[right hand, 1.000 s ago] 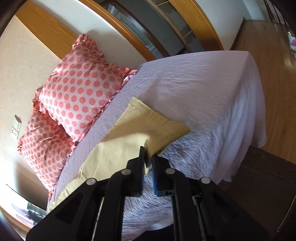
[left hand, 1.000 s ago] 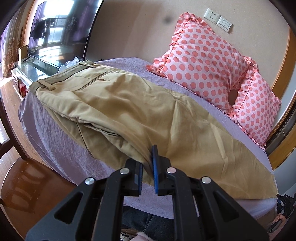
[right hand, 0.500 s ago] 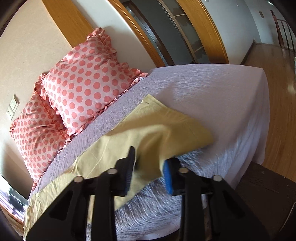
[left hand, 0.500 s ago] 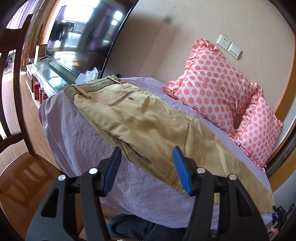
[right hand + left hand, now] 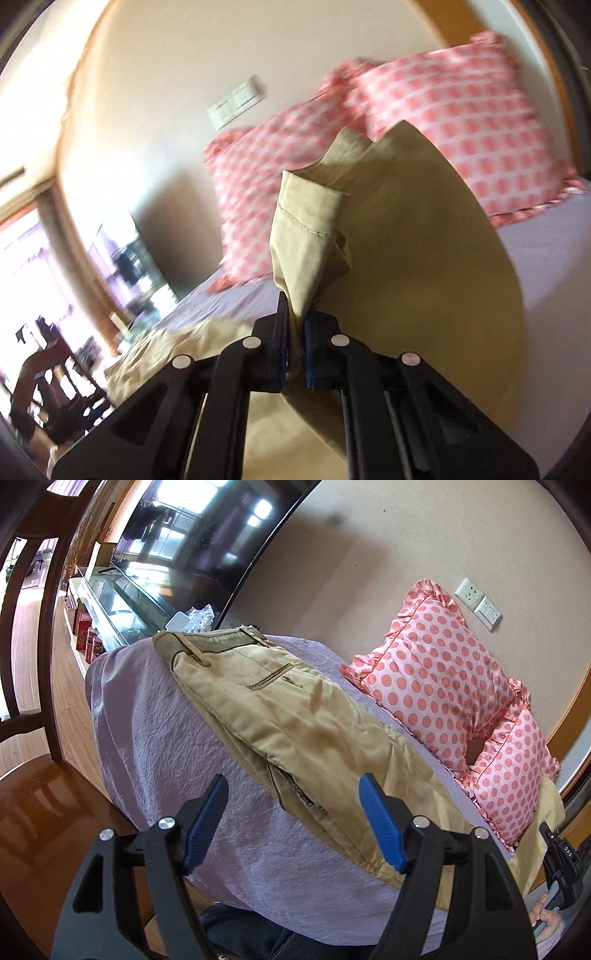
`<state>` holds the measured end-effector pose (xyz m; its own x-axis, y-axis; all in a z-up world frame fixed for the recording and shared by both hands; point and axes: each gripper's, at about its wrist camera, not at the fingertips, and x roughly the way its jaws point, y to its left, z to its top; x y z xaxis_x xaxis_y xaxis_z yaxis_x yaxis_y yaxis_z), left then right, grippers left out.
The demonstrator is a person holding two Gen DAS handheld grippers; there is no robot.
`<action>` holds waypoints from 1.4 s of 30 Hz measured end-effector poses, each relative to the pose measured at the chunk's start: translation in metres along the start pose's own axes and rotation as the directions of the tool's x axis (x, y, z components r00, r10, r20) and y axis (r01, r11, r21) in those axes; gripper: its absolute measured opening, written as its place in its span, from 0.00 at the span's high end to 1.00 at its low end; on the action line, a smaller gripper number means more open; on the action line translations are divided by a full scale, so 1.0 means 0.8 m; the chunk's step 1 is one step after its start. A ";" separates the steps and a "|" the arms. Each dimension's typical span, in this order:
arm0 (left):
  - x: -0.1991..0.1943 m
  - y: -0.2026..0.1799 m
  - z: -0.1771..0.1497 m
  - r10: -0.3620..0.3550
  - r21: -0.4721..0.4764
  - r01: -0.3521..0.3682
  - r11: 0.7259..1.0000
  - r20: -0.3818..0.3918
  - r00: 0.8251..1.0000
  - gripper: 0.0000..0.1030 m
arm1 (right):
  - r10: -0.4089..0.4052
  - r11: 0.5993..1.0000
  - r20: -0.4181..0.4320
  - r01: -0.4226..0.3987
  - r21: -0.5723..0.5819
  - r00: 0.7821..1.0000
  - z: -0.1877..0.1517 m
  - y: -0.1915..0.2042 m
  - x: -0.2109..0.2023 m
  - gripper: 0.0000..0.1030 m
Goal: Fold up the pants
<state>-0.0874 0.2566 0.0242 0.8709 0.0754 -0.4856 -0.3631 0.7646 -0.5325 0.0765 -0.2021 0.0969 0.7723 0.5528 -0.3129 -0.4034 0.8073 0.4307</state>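
The left tool (image 5: 291,818) has let go and now hangs wide open above the pants (image 5: 295,734) on the bed (image 5: 159,716), while the right tool (image 5: 295,321), closed on the hem (image 5: 306,221), has lifted it, so the lengthwise fold seems to begin.

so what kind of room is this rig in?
Most likely a bedroom at home, or possibly a hotel room. A bed with a lavender cover holds two pink polka-dot pillows against the wall, khaki pants are laid out on it, and a large TV stands on a glass-topped stand beside it.
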 end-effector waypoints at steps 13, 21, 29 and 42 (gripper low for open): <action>0.019 0.039 0.028 0.004 -0.087 -0.001 0.996 0.037 0.999 0.23 | 0.058 0.973 -0.387 -0.139 -0.186 0.920 -0.103 0.103 0.111 0.37; 0.050 0.047 0.062 0.079 -0.085 -0.076 0.993 0.026 0.997 0.23 | 0.073 0.977 -0.387 -0.144 -0.158 0.919 -0.118 0.098 0.108 0.37; 0.079 0.038 0.080 0.148 -0.045 -0.149 0.988 -0.024 0.989 0.22 | 0.088 0.978 -0.384 -0.153 -0.143 0.919 -0.119 0.099 0.106 0.34; 0.078 0.013 0.086 0.214 -0.087 -0.213 0.973 -0.006 0.977 0.83 | 0.137 0.982 -0.359 -0.174 -0.072 0.923 -0.115 0.083 0.089 0.32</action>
<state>-0.0138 0.3136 0.0360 0.7713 0.2335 -0.5921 -0.5681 0.6722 -0.4748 0.0592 -0.0901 0.0256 0.4812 0.6952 -0.5340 -0.5660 0.7116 0.4164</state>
